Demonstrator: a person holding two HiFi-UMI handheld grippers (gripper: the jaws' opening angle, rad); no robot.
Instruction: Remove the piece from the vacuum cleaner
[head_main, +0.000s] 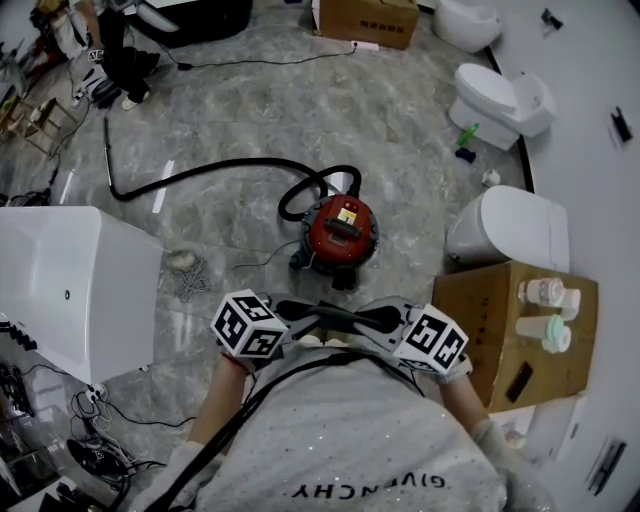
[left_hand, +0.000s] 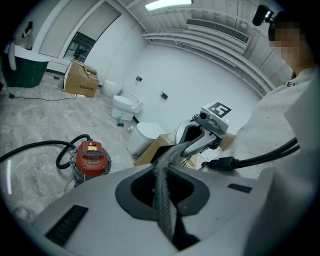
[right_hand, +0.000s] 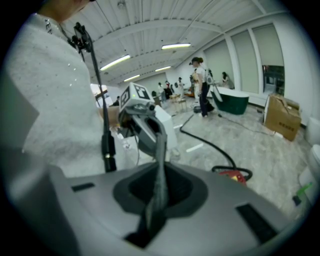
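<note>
On the red drum-shaped vacuum cleaner (head_main: 340, 232), the print on the yellow top label (head_main: 347, 213) is too small to read. In the right gripper view only the cleaner's upper edge shows; the rest is hidden behind the grey body of the right gripper (right_hand: 160, 150). The black ribbed hose (head_main: 200, 172) runs left of the cleaner, its far end indistinct. The brown cardboard box (head_main: 368, 20) beyond the cleaner is cut off by the top edge.

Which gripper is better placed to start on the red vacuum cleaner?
Left, marginally. The left gripper and right gripper are both shut, empty, about equally far from the red canister vacuum cleaner, but its black hose joins on the left side.
</note>
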